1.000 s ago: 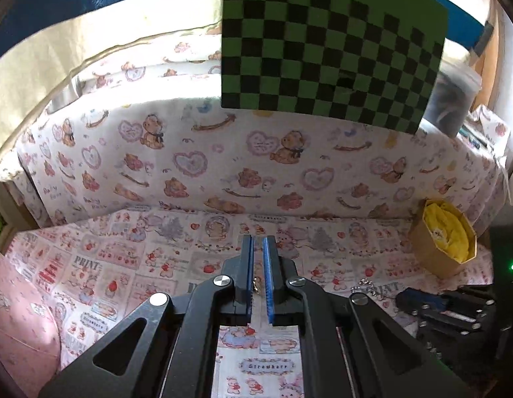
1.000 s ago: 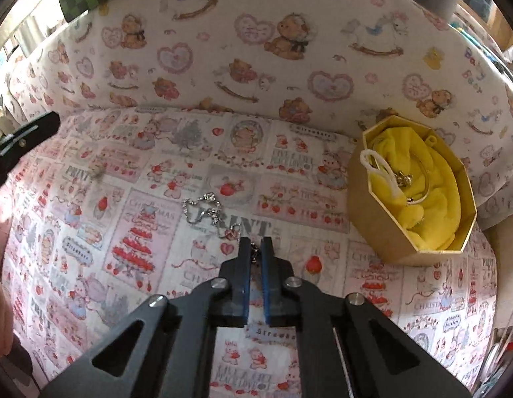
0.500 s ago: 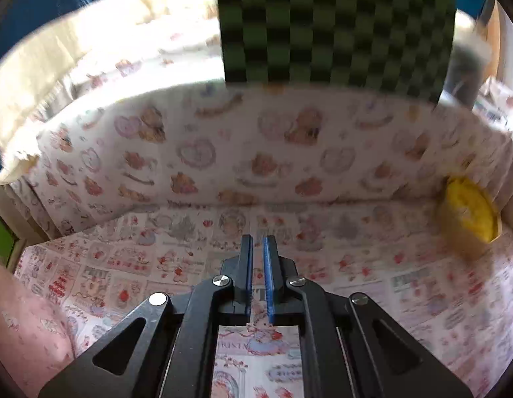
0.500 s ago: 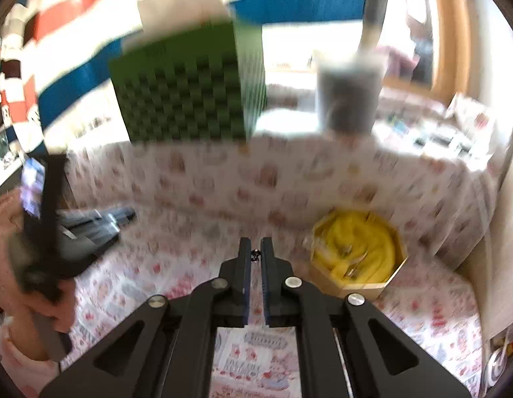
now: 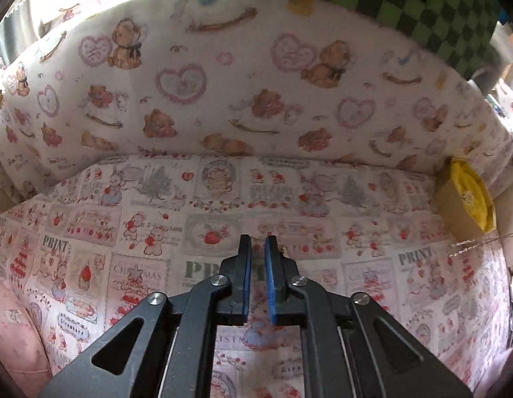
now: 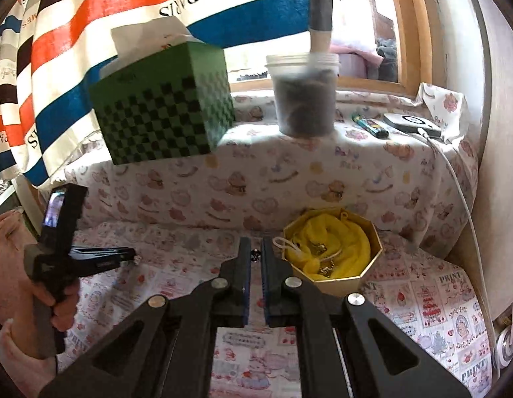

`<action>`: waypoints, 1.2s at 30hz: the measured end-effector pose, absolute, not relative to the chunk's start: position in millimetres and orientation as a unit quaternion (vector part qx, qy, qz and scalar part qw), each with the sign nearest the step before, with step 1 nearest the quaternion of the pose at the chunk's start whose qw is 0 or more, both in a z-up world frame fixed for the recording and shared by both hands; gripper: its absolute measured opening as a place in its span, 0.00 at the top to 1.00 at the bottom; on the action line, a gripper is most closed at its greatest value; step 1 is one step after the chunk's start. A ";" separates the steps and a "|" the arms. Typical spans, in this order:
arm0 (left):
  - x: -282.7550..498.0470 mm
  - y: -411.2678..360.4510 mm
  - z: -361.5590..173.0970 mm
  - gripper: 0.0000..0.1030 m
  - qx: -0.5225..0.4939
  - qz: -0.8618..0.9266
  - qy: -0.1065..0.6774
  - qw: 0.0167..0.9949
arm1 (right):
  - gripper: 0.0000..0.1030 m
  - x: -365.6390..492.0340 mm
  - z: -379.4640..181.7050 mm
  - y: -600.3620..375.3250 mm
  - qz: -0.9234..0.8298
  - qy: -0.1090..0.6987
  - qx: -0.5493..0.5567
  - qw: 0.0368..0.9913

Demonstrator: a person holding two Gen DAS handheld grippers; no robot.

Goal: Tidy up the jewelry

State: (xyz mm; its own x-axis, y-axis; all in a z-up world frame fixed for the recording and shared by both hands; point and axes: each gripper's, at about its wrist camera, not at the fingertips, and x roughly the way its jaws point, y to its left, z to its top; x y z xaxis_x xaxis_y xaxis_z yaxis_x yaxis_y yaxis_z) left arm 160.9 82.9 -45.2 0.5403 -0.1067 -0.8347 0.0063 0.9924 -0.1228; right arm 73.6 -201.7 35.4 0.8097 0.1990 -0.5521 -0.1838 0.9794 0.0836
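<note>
My right gripper (image 6: 255, 243) is shut on a thin silver chain (image 6: 255, 254), a small piece of which shows between the fingertips, lifted above the patterned cloth. An octagonal cardboard box (image 6: 336, 278) lined with yellow cloth and holding jewelry sits just right of it; the box also shows at the far right of the left wrist view (image 5: 463, 209). A stretch of chain (image 5: 468, 243) hangs blurred in front of that box. My left gripper (image 5: 258, 243) is nearly shut with nothing visible between its blue pads; it also shows at the left of the right wrist view (image 6: 132, 257).
A green checkered box (image 6: 163, 102) and a clear tub (image 6: 304, 96) stand on the raised ledge behind. A white cable (image 6: 462, 192) runs down the right side. The bear-print cloth wall (image 5: 256, 83) closes the back.
My right gripper has lifted the chain off the cloth and tilted up to face the ledge. My left gripper has moved left and lower over the cloth.
</note>
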 end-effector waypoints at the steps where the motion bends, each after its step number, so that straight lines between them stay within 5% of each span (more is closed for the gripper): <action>1: 160.2 84.6 -44.3 0.84 -0.056 -0.034 0.480 0.875 | 0.95 74.1 34.0 -202.9 0.100 0.293 0.012 0.951; 3: 160.7 86.9 -44.4 0.77 -0.064 -0.038 0.481 0.873 | 0.95 74.8 32.3 -205.2 0.096 0.294 0.011 0.951; 26: 154.6 58.1 -45.7 0.76 -0.041 -0.034 0.466 0.883 | 0.95 74.0 30.3 -210.3 0.102 0.302 0.018 0.948; 30: 156.8 54.1 -48.9 0.92 -0.027 -0.037 0.472 0.881 | 0.95 73.7 30.4 -210.7 0.101 0.300 0.019 0.948; 36: 144.4 36.9 -33.2 0.93 -0.024 -0.039 0.442 0.896 | 0.95 72.2 34.1 -214.8 0.103 0.294 0.025 0.950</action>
State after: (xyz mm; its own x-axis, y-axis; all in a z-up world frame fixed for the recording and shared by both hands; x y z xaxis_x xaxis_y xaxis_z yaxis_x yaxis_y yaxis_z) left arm 144.4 36.9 -33.2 0.6059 -0.0915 -0.7903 0.0483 0.9958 -0.0782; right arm 72.2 -214.8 34.1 0.8060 0.2105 -0.5532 -0.1807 0.9775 0.1087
